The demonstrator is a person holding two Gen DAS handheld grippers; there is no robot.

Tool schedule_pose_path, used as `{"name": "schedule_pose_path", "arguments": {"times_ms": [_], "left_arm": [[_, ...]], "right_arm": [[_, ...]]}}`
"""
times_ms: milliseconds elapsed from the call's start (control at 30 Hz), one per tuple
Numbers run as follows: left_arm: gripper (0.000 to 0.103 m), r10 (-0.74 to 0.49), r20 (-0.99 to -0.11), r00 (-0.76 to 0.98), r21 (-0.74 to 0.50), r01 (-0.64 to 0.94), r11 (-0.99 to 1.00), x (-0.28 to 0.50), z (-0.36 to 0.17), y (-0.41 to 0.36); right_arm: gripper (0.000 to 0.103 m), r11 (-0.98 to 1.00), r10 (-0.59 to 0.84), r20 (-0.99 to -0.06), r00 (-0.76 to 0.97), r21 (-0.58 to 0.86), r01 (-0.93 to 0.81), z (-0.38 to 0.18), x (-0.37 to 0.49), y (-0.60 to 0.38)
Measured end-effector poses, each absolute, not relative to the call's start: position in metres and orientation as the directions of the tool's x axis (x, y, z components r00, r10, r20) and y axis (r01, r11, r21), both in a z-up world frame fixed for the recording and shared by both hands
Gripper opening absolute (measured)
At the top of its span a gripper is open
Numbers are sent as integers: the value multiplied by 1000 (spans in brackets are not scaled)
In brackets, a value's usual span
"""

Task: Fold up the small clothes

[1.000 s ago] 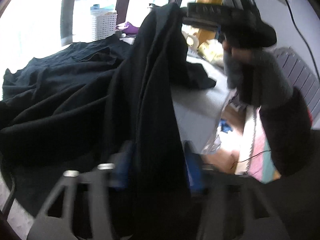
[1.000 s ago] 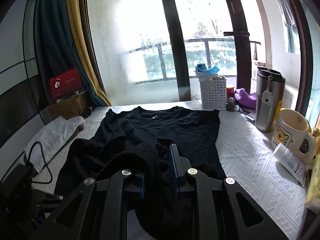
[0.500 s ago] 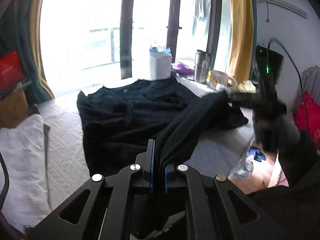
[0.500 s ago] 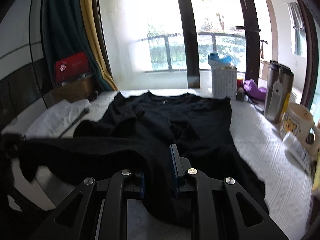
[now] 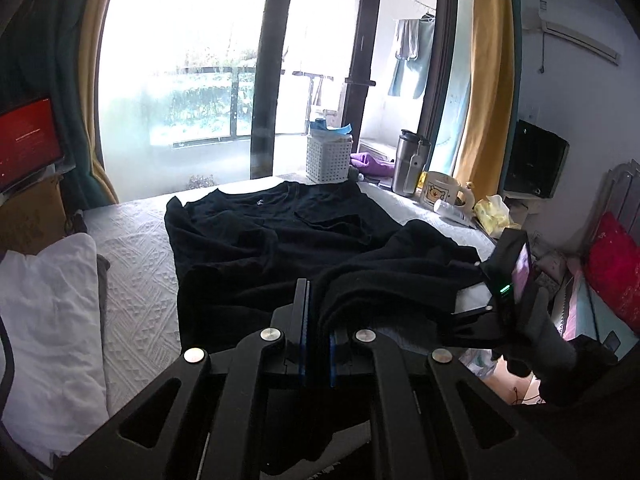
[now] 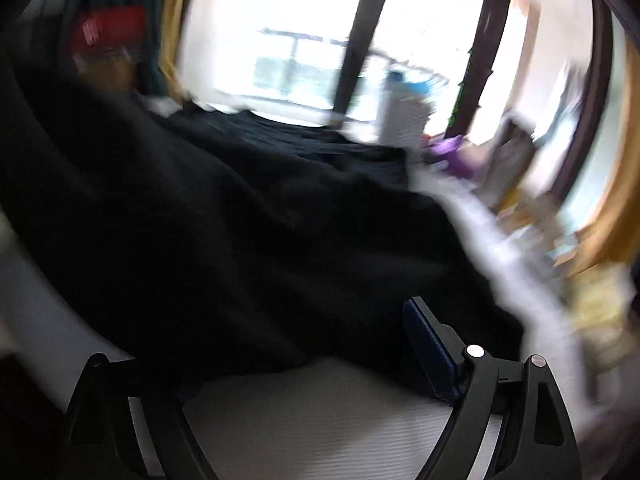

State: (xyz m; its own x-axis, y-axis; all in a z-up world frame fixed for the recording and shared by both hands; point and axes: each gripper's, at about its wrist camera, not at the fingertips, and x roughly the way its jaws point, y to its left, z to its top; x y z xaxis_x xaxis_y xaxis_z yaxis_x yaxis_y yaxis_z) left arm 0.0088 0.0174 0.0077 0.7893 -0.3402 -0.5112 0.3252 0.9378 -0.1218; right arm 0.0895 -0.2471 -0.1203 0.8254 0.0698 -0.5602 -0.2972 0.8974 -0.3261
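Note:
A black T-shirt (image 5: 272, 236) lies spread on the white quilted bed (image 5: 132, 256), collar toward the window. My left gripper (image 5: 316, 312) is shut on a bunched fold of its near hem. The fold stretches right to my right gripper (image 5: 500, 300), seen at the bed's right edge in a gloved hand. The right wrist view is motion-blurred: my right gripper (image 6: 296, 344) stands wide open, with the black shirt (image 6: 240, 232) draped in front of it and no cloth pinched between the fingers.
A white pillow (image 5: 52, 312) lies at the left. A white basket (image 5: 329, 158), steel tumbler (image 5: 408, 168), bear mug (image 5: 442, 196), small bottle and yellow packet (image 5: 494, 220) line the far right of the bed. A red screen (image 5: 24, 140) stands at far left.
My right gripper has opened and let go of the shirt, and it is swinging fast. My left gripper still holds the hem and has barely moved; the stretched fold has sagged lower.

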Motion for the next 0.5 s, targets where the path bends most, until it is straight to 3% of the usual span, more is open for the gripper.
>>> {"name": "schedule_pose_path", "arguments": {"times_ms": [67,200,367,400,467,500], "left_arm": [[6,-342,-507,791,-119,329,937,7,9,18],[6,-351,-496,794,-135,329,935,4,15,25],[6,-351,-470,810,-131,330,935,-5,24,32],[6,-350,-468,812,-127,330,935,-6,26,33],[6,-345,-471,812,-116,331,936,-8,28,34],[6,-344,-472,812,-114,331,937,-9,28,34]], "right_arm": [[88,873,-8,-520,854,-420,-248,-122,90,-247],[88,855,-63,-511,857,-470,-217,-124,100,-259],[88,873,-71,-507,859,-449,-193,-126,110,-282],[84,880,-58,-512,857,-431,-198,-125,112,-286],[24,904,-26,-541,841,-372,-212,-121,117,-298],[19,922,-3,-550,835,-325,-211,-118,119,-306]]}}
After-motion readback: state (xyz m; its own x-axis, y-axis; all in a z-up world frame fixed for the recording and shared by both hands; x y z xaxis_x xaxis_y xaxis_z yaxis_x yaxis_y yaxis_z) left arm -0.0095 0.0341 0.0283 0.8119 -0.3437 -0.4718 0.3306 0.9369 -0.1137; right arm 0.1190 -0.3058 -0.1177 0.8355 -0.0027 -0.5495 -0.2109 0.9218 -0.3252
